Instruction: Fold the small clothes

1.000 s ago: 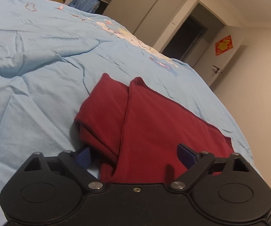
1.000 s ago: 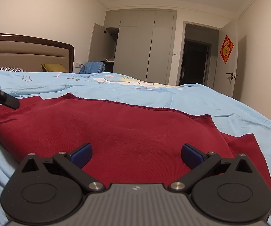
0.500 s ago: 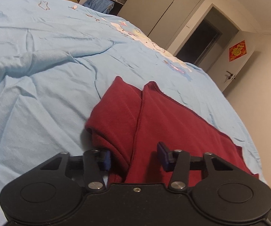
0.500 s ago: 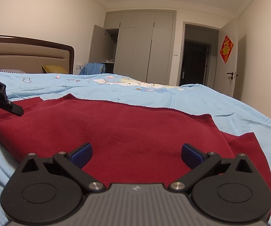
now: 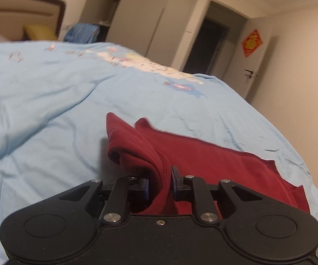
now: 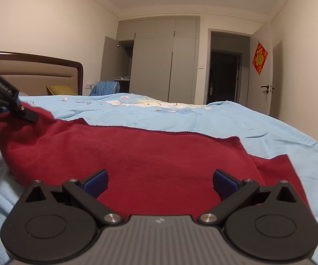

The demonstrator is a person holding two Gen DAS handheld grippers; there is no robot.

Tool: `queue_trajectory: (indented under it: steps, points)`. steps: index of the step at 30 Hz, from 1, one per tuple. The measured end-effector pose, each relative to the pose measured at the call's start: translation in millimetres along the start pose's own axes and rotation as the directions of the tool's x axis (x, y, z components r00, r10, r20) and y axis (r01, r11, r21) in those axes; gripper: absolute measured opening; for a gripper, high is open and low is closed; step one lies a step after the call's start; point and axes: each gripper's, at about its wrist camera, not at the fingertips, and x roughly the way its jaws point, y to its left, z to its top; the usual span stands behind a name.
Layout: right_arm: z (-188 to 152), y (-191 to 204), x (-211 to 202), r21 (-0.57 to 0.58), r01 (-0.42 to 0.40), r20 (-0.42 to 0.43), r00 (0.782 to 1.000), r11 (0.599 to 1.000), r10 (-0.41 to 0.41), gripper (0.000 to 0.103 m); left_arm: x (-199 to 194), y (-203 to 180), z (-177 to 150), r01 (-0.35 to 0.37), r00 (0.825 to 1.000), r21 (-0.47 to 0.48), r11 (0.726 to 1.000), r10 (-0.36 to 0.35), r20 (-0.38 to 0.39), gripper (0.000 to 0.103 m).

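A dark red garment (image 5: 214,161) lies on the light blue bedcover (image 5: 37,110). My left gripper (image 5: 160,184) is shut on a bunched fold at the garment's left end and holds it raised off the bed. In the right wrist view the red garment (image 6: 137,154) spreads wide ahead, its left end pulled up by the left gripper (image 6: 24,112). My right gripper (image 6: 160,182) stands open low over the garment's near edge, blue pads wide apart with flat cloth between and beneath them.
The bed has a wooden headboard (image 6: 37,66) at the far left, with a yellow pillow (image 6: 59,90) and a blue bundle (image 6: 105,88) behind it. A grey wardrobe (image 6: 159,61), a dark doorway (image 6: 224,77) and a white door (image 6: 267,77) stand beyond the bed.
My left gripper went from open to shut on the garment's left fold and lifted it. The right gripper stayed open in place.
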Motion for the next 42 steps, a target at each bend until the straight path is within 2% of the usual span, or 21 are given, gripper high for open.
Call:
queue_trajectory:
  steps: [4, 8, 15, 18, 22, 24, 30, 33, 34, 35, 37, 42]
  points:
    - [2.2, -10.6, -20.3, 0.027, 0.044, 0.023, 0.999, 0.999, -0.044, 0.103, -0.5, -35.3, 14.2, 0.063, 0.998, 0.102, 0.993, -0.066, 0.02, 0.018]
    - [3.0, -26.7, -40.9, 0.055, 0.137, 0.037, 0.99, 0.989, -0.139, 0.103, 2.2, -75.9, 18.8, 0.13, 0.99, 0.205, 0.97, -0.137, 0.02, 0.017]
    - [-1.5, -61.4, -64.7, 0.157, 0.334, 0.033, 0.939, 0.929, -0.343, 0.103, 18.4, -135.0, -0.7, 0.252, 0.967, 0.256, 0.933, -0.25, -0.038, 0.017]
    - [-6.6, -73.7, -64.8, 0.211, 0.359, 0.006, 0.93, 0.909, -0.368, 0.103, 29.8, -151.9, -18.2, 0.286, 0.958, 0.277, 0.917, -0.275, -0.08, 0.017]
    - [-11.9, -81.6, -64.2, 0.226, 0.36, -0.006, 0.93, 0.905, -0.368, 0.103, 39.1, -162.3, -36.0, 0.292, 0.956, 0.325, 0.9, -0.262, -0.136, 0.018]
    - [-12.8, -82.2, -62.1, 0.221, 0.359, -0.01, 0.931, 0.907, -0.365, 0.103, 40.9, -159.7, -40.1, 0.292, 0.955, 0.333, 0.897, -0.255, -0.15, 0.021]
    - [-17.4, -88.4, -60.5, 0.245, 0.361, -0.032, 0.93, 0.9, -0.365, 0.103, 36.3, -153.2, -46.1, 0.337, 0.94, 0.31, 0.889, -0.298, -0.169, 0.03]
    - [-18.6, -88.0, -60.6, 0.254, 0.362, -0.039, 0.93, 0.897, -0.365, 0.103, 30.2, -153.8, -49.7, 0.351, 0.935, 0.331, 0.876, -0.311, -0.168, 0.042]
    - [-19.2, -87.8, -60.6, 0.255, 0.363, -0.041, 0.93, 0.896, -0.365, 0.103, 27.3, -153.4, -50.4, 0.356, 0.934, 0.335, 0.872, -0.317, -0.165, 0.049]
    - [-19.5, -87.8, -60.1, 0.255, 0.363, -0.044, 0.93, 0.896, -0.364, 0.103, 23.8, -153.1, -50.9, 0.357, 0.934, 0.34, 0.87, -0.32, -0.159, 0.058]
    - [-20.3, -88.2, -58.0, 0.255, 0.363, -0.051, 0.931, 0.897, -0.362, 0.103, 15.3, -152.9, -52.5, 0.351, 0.936, 0.357, 0.866, -0.323, -0.139, 0.066]
    - [-21.9, -90.1, -55.1, 0.263, 0.358, -0.064, 0.933, 0.896, -0.354, 0.103, -1.0, -150.5, -60.7, 0.309, 0.951, 0.427, 0.85, -0.288, -0.113, 0.073]
